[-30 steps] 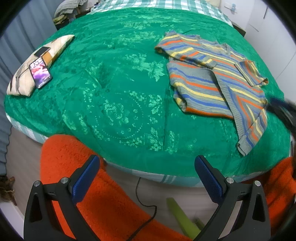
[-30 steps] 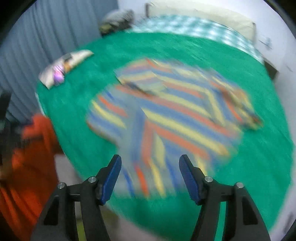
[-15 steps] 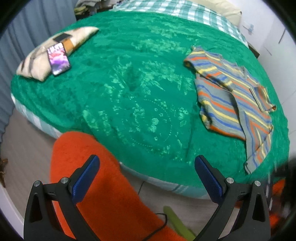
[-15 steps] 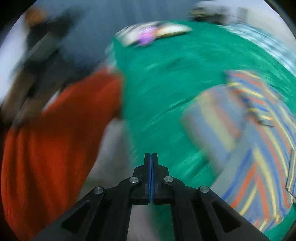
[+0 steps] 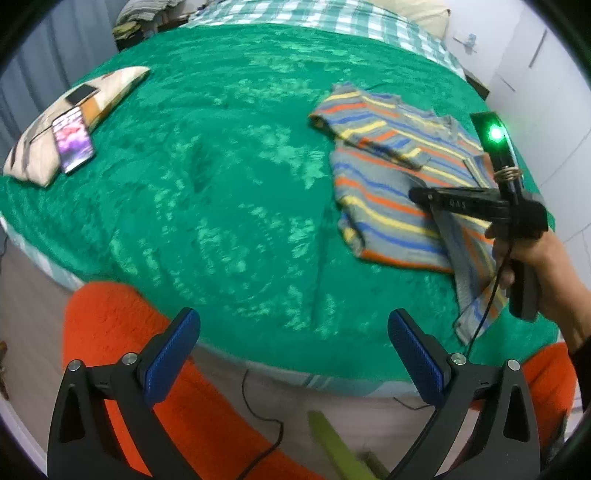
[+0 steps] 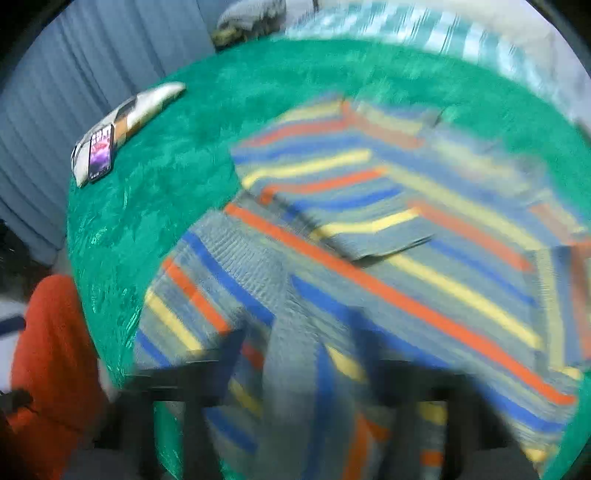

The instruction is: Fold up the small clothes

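A small striped sweater [image 5: 388,184], grey with orange, blue and yellow bands, lies on the green bedspread [image 5: 221,184] at the right, one sleeve folded across its chest and the other hanging toward the bed's near edge. It fills the blurred right wrist view [image 6: 388,258]. My left gripper [image 5: 293,354] is open and empty, held off the bed's near edge. My right gripper [image 5: 424,194] hovers over the sweater's lower right part; in its own view its fingers are a dark blur and their state cannot be read.
A patterned pillow [image 5: 40,158] with a lit phone [image 5: 72,140] on it lies at the bed's left edge. An orange fleece [image 5: 122,350] is below the near edge. A cable [image 5: 258,406] runs on the floor. A checked sheet [image 5: 314,14] lies at the far end.
My right gripper swung away, shut, toward the orange fleece, then came back over the sweater. My left gripper's view shifted slightly; it stayed open.
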A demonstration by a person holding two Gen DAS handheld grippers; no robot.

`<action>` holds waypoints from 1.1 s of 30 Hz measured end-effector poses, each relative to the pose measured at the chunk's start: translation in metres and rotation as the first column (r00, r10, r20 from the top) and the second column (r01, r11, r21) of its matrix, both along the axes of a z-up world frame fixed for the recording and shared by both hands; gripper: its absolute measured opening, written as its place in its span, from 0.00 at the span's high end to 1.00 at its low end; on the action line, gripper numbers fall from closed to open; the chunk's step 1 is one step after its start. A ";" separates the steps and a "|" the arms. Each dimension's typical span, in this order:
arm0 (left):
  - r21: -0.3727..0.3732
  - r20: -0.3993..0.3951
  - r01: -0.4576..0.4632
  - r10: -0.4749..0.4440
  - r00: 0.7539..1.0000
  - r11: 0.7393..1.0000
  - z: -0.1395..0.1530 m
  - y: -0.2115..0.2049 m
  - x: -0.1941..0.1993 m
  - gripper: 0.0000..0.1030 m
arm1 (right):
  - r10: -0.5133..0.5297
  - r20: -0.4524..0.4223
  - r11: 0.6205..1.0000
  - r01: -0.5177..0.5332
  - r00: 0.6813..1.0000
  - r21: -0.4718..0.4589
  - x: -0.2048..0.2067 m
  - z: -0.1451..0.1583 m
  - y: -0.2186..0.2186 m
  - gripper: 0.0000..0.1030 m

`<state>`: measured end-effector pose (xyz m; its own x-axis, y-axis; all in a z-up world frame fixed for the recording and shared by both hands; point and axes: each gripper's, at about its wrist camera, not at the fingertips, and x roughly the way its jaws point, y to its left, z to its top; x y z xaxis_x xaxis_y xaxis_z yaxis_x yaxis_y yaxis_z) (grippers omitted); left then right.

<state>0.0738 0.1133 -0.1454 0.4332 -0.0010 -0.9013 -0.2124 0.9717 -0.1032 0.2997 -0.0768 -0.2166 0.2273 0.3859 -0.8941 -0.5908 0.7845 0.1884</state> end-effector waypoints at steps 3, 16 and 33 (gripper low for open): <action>0.009 0.002 -0.065 0.065 0.998 0.998 -0.002 0.023 -0.009 0.01 | 0.128 0.017 0.990 -0.128 0.992 0.065 -0.033 0.013 0.010 0.96; -0.131 -0.109 -0.021 0.007 0.994 0.991 -0.058 0.020 0.027 0.01 | 0.089 -0.144 0.996 -0.092 0.985 -0.012 -0.187 0.027 -0.108 0.56; -0.145 -0.180 0.221 -0.245 0.953 0.964 -0.111 -0.052 0.025 0.96 | -0.422 -0.357 0.822 0.518 0.833 0.238 -0.133 0.019 -0.199 0.91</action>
